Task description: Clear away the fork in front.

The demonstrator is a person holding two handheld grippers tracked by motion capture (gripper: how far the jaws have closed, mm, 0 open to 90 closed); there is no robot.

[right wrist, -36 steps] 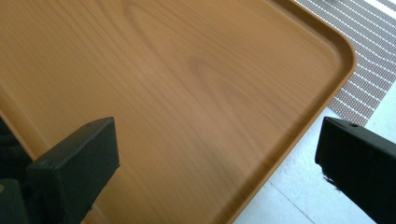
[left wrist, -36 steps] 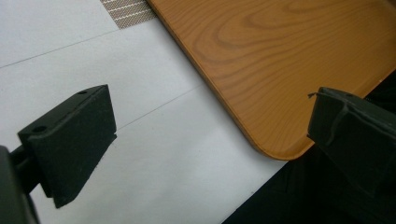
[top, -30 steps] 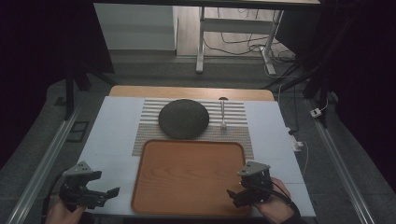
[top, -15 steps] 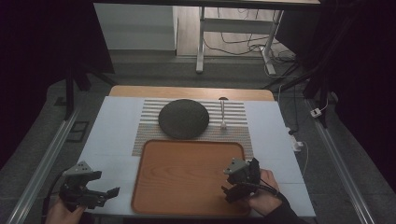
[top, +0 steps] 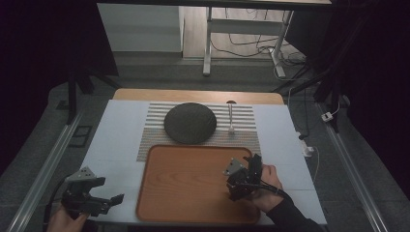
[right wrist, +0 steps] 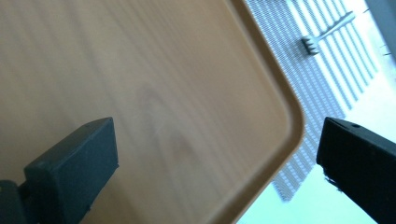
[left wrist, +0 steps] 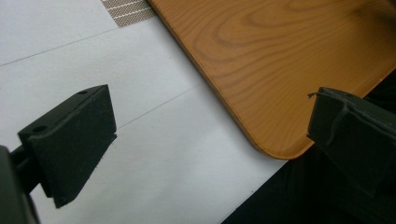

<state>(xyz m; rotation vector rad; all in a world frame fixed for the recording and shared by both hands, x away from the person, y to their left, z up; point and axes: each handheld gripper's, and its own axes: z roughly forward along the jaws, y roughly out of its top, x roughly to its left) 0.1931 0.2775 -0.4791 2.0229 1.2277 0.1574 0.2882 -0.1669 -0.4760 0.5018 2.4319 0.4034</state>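
Wooden tray: lies empty at the near edge of the worktop, its far rim touching the striped mat.

Right gripper: over the tray's right half, jaws wide apart with nothing between them (the right gripper view shows bare wood grain below).

Left gripper: at the worktop's near-left corner, just beside the tray's near-left corner, jaws wide, holding nothing.

Dark round plate and fork: on the mat, apart.

Wide-apart jaws over white table beside wooden tray corner.
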